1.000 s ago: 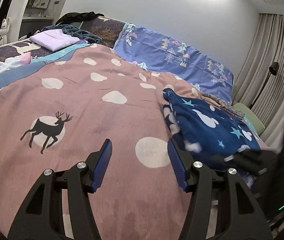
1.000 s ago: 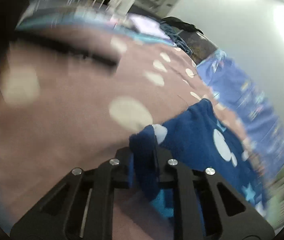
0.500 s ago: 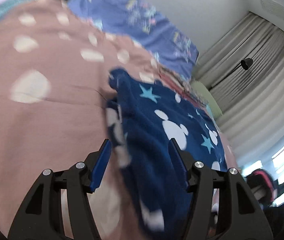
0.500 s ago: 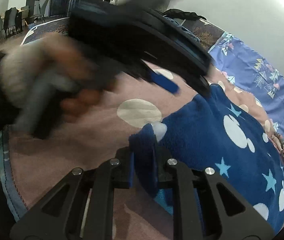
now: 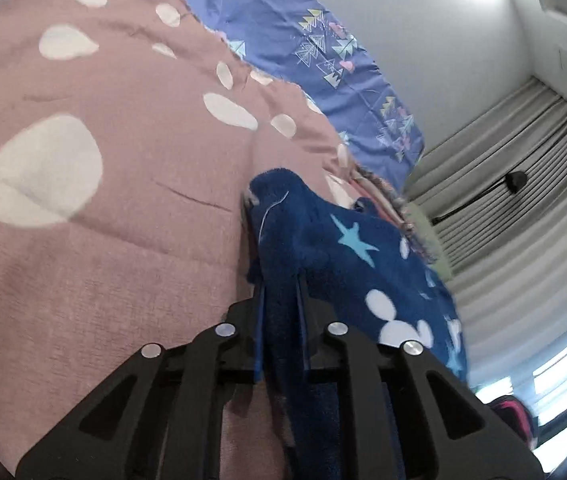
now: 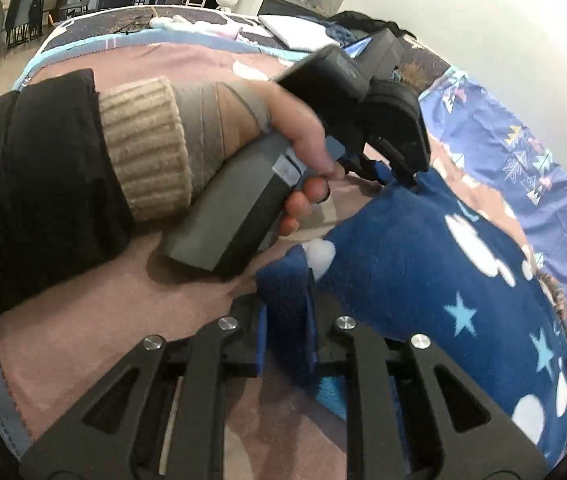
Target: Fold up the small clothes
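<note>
Apparently nothing legible; navy fleece garment (image 5: 347, 256) shows stars.

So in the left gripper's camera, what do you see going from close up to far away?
Left gripper → navy star-print fleece garment → pink spotted blanket → purple tree-print sheet → white wall

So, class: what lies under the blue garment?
The blue garment lies on a pink spotted blanket, seen around it. The part directly beneath is covered.
</note>
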`<state>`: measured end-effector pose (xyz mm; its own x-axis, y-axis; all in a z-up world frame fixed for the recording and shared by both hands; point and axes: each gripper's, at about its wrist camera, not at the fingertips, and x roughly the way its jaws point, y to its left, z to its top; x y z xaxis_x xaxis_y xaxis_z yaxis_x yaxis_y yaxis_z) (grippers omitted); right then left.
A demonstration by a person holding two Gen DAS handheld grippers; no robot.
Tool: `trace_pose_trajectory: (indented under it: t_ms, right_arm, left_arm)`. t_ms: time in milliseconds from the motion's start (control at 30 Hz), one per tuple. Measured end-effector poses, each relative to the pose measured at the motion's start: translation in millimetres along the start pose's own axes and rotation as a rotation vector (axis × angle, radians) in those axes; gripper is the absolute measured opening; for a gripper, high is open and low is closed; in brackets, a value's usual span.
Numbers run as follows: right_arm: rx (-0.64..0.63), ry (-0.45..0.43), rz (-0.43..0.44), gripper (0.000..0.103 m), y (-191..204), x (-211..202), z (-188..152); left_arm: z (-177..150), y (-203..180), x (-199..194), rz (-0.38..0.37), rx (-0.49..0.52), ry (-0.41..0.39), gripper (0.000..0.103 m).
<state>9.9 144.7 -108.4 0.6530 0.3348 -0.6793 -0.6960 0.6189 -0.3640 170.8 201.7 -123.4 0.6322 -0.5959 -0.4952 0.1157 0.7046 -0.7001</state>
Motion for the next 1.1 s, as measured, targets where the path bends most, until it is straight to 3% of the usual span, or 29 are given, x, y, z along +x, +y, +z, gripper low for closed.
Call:
trace_pose_trajectory:
  t_ms: [67,100,167,200,300,433,533,600,667,767,933,1100]
  right_arm:
    - [0.038,0.003,0.027,0.017,-8.4,0.1,-2.6]
    - [0.055,0.003,0.039,0.022,-11.2,-1.3,-3.6]
    - [0.080,-0.002,0.068,0.038,-15.2,-6.3,-6.3]
    - [0.076,-0.005,0.074,0.040,-13.6,-9.0,-7.7]
    - [0.050,-0.048,0.048,0.040,-12.1,-29.4,-12.1]
    - [0.119,-0.116,0.001,0.043,-34.9,-49.5,-7.5]
    - [0.163,-0.049,-0.011,0.043,-48.0,-31.3,-11.0]
    - [0.193,0.019,0.021,0.044,-49.1,-9.6,-22.0]
    - [0.204,0.011,0.024,0.044,-47.7,-8.9,-25.5]
    - [0.260,0.028,0.081,0.044,-55.1,-11.4,-24.9]
    - [0.306,-0.001,0.098,0.040,-66.0,-34.4,-34.2]
    - [0.579,-0.063,-0.051,0.044,-129.3,-77.9,-63.1]
  left_arm:
    - [-1.0,-4.1,-0.1,0.013,0.015,-0.004,0.026]
    - [-1.6,-6.4,-1.4,0.003,0.018,-0.009,0.033]
    - [-1.5,-2.7,-3.6,-0.017,0.008,-0.008,0.039]
    - [-1.3,-3.1,-3.1,-0.022,0.010,-0.005,0.041]
    - [2.3,-4.1,4.3,-0.013,0.018,0.015,0.048]
    - [14.3,-15.3,18.6,0.014,0.056,0.044,0.059]
    - [23.4,-21.6,34.4,0.038,0.086,0.057,0.056]
    - [24.9,-21.0,44.4,0.060,0.110,0.071,0.032]
    - [26.6,-12.4,45.3,0.028,0.075,0.076,0.025]
    - [25.0,-10.5,42.8,0.030,0.073,0.069,0.025]
    - [22.4,-8.1,39.4,0.017,0.063,0.057,0.028]
    - [21.3,-10.6,40.5,0.019,0.071,0.061,0.030]
